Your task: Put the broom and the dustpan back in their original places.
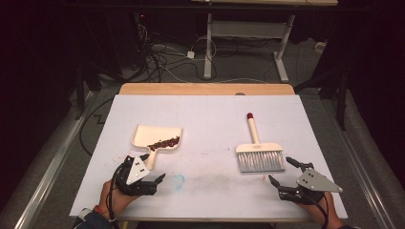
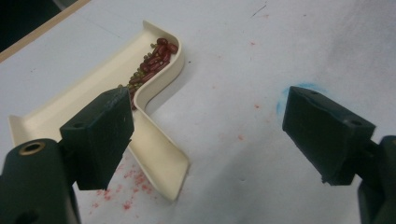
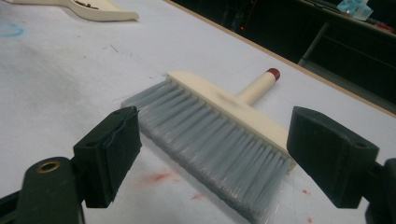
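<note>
Both grippers sit at the near edge of the table (image 1: 210, 109), closest to me. My left gripper (image 1: 145, 175) has its jaws spread wide with nothing between them, and the right gripper (image 1: 282, 172) is the same, wide open and empty.

Around them: the cream dustpan (image 1: 155, 137) lies just ahead of the left gripper, handle pointing back toward it, with a pile of dark red beans (image 1: 165, 142) along its back wall. Off to the right, well apart from the pan, the brush (image 1: 258, 151) lies flat, grey bristles toward me, red-capped handle pointing away. Nothing sits between either gripper and its thing. A faint blue smudge (image 1: 177, 180) marks the surface between the two grippers.

What the close views add: the left gripper view shows the dustpan (image 2: 154, 84) handle running right beside the left jaw, I can't tell if it touches, and a few greenish beans mixed in with the red beans (image 2: 154, 63), plus red crumbs on the white surface near the handle. From up high that's just a dark streak. The right gripper view has the brush (image 3: 219, 126) lying across just beyond the jaws, each grey bristle clump visible, cream head behind them. Past the far edge there's a floor full of cables (image 1: 162, 59) and a desk frame (image 1: 248, 33).
</note>
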Available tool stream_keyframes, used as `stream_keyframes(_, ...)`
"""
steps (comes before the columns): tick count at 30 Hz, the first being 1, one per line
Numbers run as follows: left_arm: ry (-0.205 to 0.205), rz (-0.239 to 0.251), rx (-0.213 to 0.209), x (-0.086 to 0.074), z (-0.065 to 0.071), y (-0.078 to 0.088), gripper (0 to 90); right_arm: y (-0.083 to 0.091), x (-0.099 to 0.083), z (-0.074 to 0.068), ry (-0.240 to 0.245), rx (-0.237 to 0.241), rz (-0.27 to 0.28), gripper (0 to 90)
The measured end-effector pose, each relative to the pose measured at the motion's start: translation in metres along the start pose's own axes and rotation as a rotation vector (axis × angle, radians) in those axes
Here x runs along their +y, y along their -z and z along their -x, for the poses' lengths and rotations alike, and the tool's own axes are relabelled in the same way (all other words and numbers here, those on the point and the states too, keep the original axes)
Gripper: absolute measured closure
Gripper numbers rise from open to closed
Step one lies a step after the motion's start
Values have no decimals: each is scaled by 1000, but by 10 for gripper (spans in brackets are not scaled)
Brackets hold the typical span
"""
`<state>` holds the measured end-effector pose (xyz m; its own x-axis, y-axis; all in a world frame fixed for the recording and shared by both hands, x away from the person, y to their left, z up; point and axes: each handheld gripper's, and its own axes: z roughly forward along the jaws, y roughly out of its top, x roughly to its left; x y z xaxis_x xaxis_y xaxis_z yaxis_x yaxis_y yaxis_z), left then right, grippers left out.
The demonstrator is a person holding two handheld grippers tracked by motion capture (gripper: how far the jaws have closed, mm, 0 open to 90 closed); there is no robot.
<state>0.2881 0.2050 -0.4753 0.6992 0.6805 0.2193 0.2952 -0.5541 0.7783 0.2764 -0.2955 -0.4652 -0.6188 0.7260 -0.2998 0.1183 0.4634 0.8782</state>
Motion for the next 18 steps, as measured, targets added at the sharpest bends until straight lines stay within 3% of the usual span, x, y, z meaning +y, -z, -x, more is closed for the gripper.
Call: stream_keyframes(18,-4,-6,9,2,0,-1,162,1,2,-1,6,-13,-1,179)
